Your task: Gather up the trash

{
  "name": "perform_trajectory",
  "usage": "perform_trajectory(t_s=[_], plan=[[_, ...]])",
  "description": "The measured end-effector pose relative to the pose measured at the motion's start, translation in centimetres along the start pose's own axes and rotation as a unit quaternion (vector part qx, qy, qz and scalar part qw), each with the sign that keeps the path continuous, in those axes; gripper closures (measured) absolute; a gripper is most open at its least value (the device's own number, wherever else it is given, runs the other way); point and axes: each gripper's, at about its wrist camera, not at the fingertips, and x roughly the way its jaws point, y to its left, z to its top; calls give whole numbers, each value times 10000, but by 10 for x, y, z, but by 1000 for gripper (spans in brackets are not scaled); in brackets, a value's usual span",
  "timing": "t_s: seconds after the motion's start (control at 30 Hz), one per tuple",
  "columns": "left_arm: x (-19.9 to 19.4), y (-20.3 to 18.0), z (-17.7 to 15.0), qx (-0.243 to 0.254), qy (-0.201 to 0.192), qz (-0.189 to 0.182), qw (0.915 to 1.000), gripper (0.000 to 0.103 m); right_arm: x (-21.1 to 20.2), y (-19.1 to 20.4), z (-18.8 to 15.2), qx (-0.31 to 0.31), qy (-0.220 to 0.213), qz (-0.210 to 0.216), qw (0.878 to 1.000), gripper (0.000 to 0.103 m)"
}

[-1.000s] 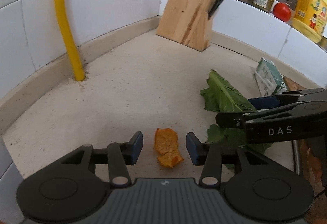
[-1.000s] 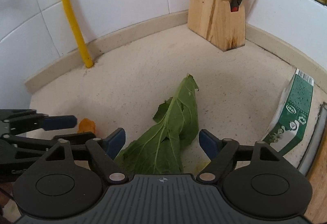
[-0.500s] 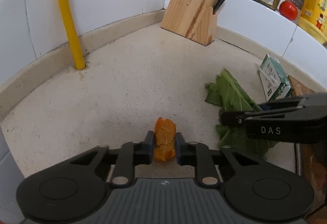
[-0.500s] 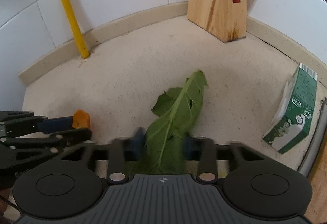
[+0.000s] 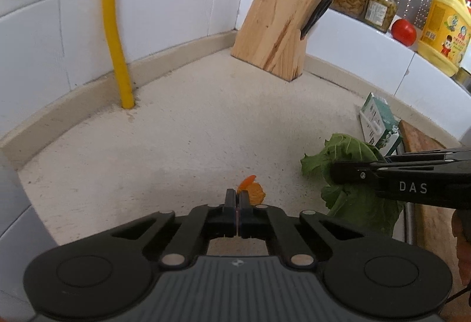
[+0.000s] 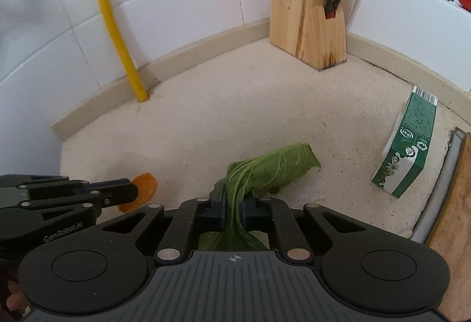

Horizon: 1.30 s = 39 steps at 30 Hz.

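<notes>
while pinched — green leaf (image 6: 265,172) between closing jaws

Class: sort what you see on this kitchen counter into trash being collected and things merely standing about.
Trash:
- orange peel, in the left gripper
- green leaf, right gripper closing on it
- green carton, lying flat

Standing about:
- knife block
- jars
- tomato
- yellow bottle

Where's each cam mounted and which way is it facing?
Left wrist: on the left gripper, angled down at the counter corner; its jaws shut on orange peel; right gripper enters from the right.
Right wrist: on the right gripper, same corner; jaws closing on green leaf.
Shared: knife block, yellow pipe, green carton.
</notes>
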Motion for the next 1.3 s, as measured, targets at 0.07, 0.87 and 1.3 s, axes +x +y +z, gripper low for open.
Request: perform_trajectory(t_s=[0.07, 0.87, 1.3], plan=[[-4, 2, -1, 4, -14, 23, 10000, 103, -6, 5, 0, -41, -59, 22, 10000, 91], [5, 9, -22, 616, 332, -174, 9974, 51, -8, 10, -40, 67, 179, -184, 9996, 30], [-5, 4, -22, 559, 230, -141, 9981, 99, -6, 7, -45, 358, 316, -200, 9987, 92]])
